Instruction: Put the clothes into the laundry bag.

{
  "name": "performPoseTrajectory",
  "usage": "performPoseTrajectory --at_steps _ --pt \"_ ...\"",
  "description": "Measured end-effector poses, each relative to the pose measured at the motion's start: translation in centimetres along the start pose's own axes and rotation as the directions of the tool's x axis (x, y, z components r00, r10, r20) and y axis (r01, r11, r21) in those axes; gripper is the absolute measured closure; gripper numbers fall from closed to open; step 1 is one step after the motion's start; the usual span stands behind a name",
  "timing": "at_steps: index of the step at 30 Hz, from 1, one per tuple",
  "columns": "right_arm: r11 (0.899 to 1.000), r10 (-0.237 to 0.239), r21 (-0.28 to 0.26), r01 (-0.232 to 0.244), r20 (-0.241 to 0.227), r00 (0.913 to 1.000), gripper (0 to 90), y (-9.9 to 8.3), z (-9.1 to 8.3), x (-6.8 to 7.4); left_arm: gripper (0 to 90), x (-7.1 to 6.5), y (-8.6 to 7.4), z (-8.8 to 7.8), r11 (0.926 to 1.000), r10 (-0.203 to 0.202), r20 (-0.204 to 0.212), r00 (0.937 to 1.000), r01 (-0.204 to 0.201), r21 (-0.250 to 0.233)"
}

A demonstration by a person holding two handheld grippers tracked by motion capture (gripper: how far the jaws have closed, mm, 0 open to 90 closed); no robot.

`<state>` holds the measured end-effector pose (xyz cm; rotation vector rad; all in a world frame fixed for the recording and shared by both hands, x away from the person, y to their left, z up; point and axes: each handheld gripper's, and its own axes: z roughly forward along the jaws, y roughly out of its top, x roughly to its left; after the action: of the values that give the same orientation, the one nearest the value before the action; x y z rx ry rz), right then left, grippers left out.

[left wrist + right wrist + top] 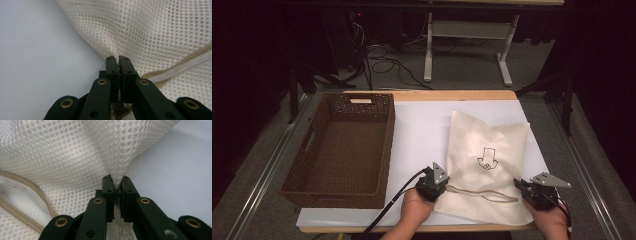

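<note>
**Mesh bag pinched at both near corners**

A brown woven basket [344, 150] stands empty on the left of the desk [422, 130]. Beside it, right of centre, a cream mesh laundry bag [489, 165] lies flat on the white sheet, its zip edge nearest the person. The left gripper [438, 186] is clamped on the bag's near-left edge, fabric bunched between its jaws. The right gripper [524, 188] is likewise closed on the near-right edge. Judgement: the bag is light, limp and non-fragile; it will sag and fold when lifted. Corner holds suit it, though thin mesh may slip.
</note>
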<state>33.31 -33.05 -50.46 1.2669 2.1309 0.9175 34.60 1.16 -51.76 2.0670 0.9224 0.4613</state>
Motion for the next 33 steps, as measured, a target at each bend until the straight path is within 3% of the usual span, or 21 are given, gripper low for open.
performPoseTrajectory --at_steps 9,16,19,24,28,31,33 --pt "0.998 -0.063 -0.008 0.063 -0.056 0.9964 85.1 2.2 2.6 1.6 86.8 1.2 -1.6 -2.4 0.9999 -0.011 -0.089 0.996 0.012 0.012" --pt "0.994 -0.105 -0.016 0.104 -0.095 0.9899 85.1 3.9 4.4 3.0 86.6 1.5 -2.9 -4.1 0.9996 -0.014 -0.128 0.9917 0.017 0.024" --pt "0.991 -0.136 -0.013 0.136 -0.101 0.9855 85.1 4.4 5.0 3.2 86.6 1.5 -3.1 -4.2 0.9994 -0.016 -0.133 0.991 0.02 0.029" --pt "0.992 -0.128 -0.015 0.127 -0.103 0.9864 84.9 4.5 5.5 3.0 86.1 1.8 -3.0 -3.6 0.999 -0.011 -0.151 0.9884 0.018 0.042" --pt "0.991 -0.136 -0.016 0.135 -0.1 0.9857 84.5 4.3 5.4 3.0 85.0 1.9 -3.5 -3.4 0.9987 -0.033 -0.144 0.989 0.039 0.034" --pt "0.992 -0.127 -0.016 0.126 -0.102 0.9867 82.4 4.2 5.4 3.0 79.0 1.9 -3.6 -3.6 0.9989 -0.04 -0.154 0.9873 0.043 0.018" --pt "0.994 -0.108 -0.026 0.106 -0.102 0.9889 75.0 4.2 5.1 2.9 66.5 1.8 -3.5 -4.0 0.9992 -0.039 -0.176 0.9836 0.039 -0.001"
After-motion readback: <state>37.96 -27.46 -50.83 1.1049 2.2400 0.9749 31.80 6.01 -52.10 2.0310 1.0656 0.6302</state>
